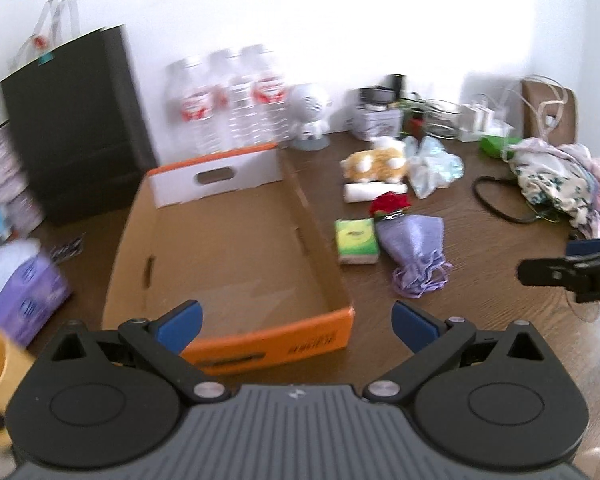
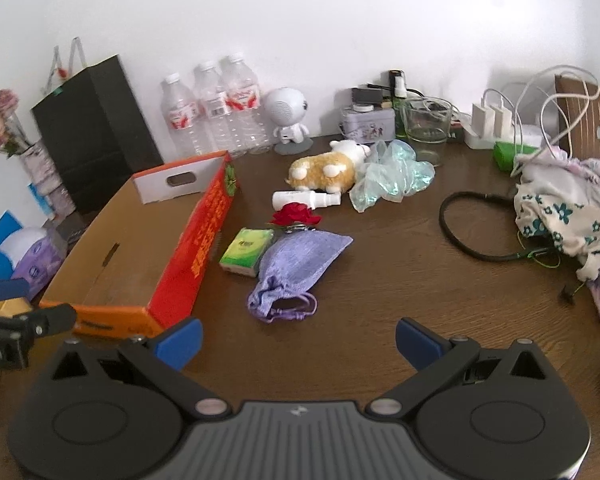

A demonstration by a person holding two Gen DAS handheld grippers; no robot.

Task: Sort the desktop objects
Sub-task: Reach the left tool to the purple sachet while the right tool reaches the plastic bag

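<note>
An empty cardboard box (image 1: 220,248) with orange ends lies on the brown table; it also shows in the right wrist view (image 2: 140,248). To its right lie a green tissue pack (image 1: 357,240) (image 2: 247,252), a purple drawstring pouch (image 1: 416,252) (image 2: 296,268), a red rose (image 1: 390,203) (image 2: 296,214), a white bottle (image 2: 306,199) and a plush toy (image 1: 376,164) (image 2: 328,170). My left gripper (image 1: 296,322) is open and empty over the box's near end. My right gripper (image 2: 298,342) is open and empty, just short of the pouch.
Water bottles (image 2: 212,108), a white robot speaker (image 2: 290,116), a tin (image 2: 366,124) and a glass (image 2: 426,126) stand along the back wall. A black bag (image 2: 96,128) stands left. Crumpled plastic (image 2: 392,174), a black cable (image 2: 472,228) and floral cloth (image 2: 568,216) lie right.
</note>
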